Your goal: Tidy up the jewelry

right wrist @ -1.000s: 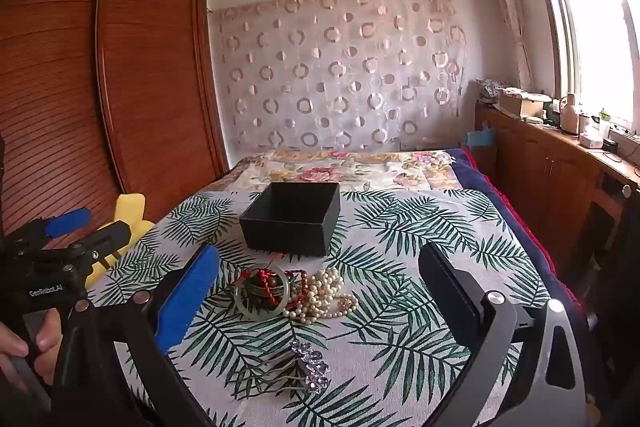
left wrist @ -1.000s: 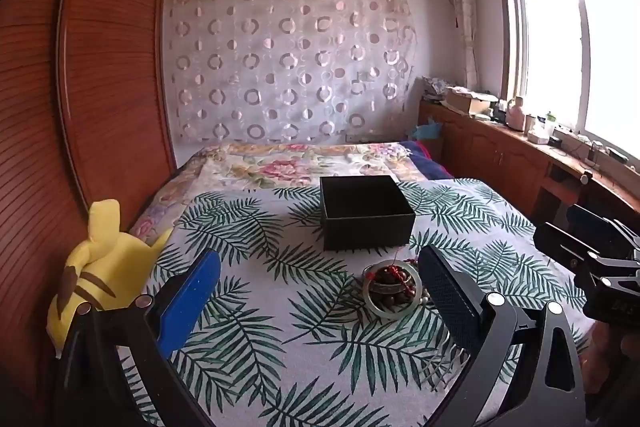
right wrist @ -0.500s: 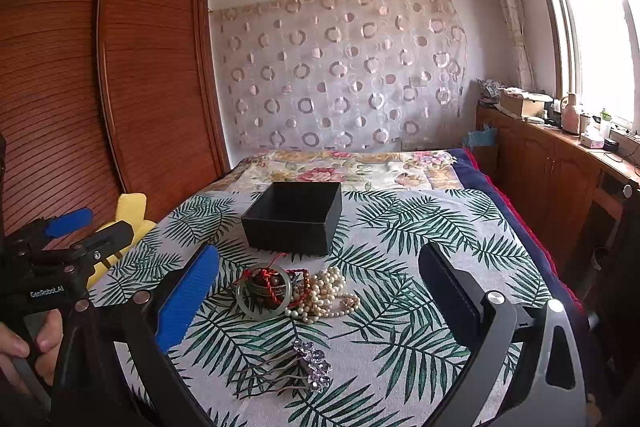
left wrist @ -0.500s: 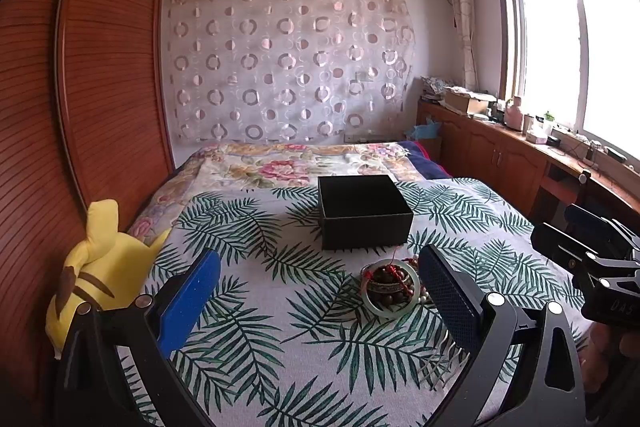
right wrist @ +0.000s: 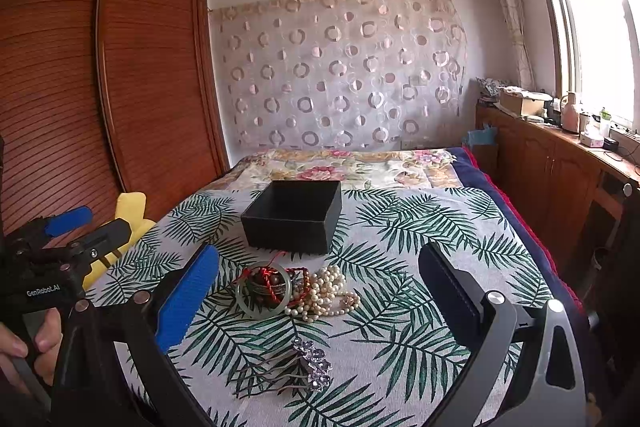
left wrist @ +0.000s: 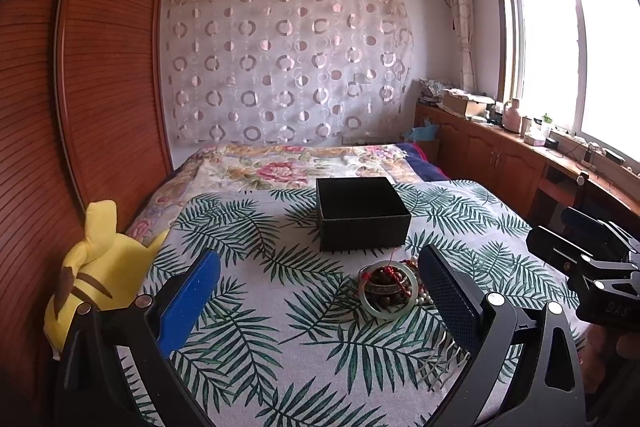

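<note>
An open black box [left wrist: 362, 213] [right wrist: 294, 215] stands on the leaf-print bedspread. In front of it lies a jewelry pile: a pale green bangle [right wrist: 262, 291] [left wrist: 389, 290] around dark beads with red cord, a pearl necklace [right wrist: 326, 291], and nearer me a jeweled hair comb [right wrist: 310, 363]. My left gripper [left wrist: 320, 291] is open and empty, above the bed left of the pile. My right gripper [right wrist: 320, 291] is open and empty, with the pile between its fingers further ahead. Each gripper shows in the other's view, the right one [left wrist: 580, 255] and the left one [right wrist: 76, 227].
A yellow plush toy [left wrist: 92, 275] lies at the bed's left edge beside a wooden wardrobe [left wrist: 80, 107]. A floral quilt [left wrist: 296, 167] covers the far end of the bed. Wooden cabinets [right wrist: 552, 171] with clutter run under the window on the right.
Both views have shifted slightly. The box and jewelry sit a little higher and farther in frame. Both grippers stay open.
</note>
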`<state>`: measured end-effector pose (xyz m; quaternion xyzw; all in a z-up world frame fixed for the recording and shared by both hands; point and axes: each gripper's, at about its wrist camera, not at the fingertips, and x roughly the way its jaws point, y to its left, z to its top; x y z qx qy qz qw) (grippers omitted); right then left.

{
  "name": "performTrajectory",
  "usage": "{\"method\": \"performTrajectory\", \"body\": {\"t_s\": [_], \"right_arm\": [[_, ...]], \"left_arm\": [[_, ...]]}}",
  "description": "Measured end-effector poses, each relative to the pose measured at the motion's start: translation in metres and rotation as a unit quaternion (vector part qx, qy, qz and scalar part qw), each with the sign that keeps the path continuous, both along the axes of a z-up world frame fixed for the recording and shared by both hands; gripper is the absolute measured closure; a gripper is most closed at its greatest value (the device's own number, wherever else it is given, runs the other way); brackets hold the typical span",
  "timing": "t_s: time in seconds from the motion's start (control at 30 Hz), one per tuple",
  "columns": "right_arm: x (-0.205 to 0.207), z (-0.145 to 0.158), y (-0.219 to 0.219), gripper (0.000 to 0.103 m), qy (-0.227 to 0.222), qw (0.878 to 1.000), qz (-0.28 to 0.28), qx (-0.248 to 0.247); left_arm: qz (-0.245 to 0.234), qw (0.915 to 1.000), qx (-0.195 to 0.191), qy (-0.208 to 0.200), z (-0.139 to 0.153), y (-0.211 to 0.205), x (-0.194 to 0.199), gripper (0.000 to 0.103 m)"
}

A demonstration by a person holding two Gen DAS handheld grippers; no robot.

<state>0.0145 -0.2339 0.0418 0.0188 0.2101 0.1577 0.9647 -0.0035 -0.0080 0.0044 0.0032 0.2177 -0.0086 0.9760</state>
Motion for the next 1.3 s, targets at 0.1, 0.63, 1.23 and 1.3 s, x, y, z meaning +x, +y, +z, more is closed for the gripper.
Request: {"method": "performTrajectory", "body": {"t_s": [0.1, 0.63, 1.23, 1.3], "right_arm": [[0.0002, -0.0005, 0.0006, 0.002, 0.0, 1.0, 0.0, 0.0], [-0.0019, -0.0007, 0.0044, 0.002, 0.001, 1.0, 0.001, 0.001], [-0.0032, 0.0003, 0.0042, 0.002, 0.0, 1.0, 0.001, 0.0], [-0.0034, 0.0005, 0.0041, 0.002, 0.0, 1.0, 0.002, 0.0]], "left_arm": [[0.0, 1.0, -0.001, -0.001, 0.0005, -0.0013, -0.0006, 0.007], [-0.002, 1.0, -0.001, -0.002, -0.0008, -0.0028, -0.0002, 0.007], [-0.003, 1.0, -0.005, -0.001, 0.0006, -0.0004, -0.0005, 0.007], [-0.002, 1.0, -0.005, -0.001, 0.0007, -0.0008, -0.0005, 0.007]]}}
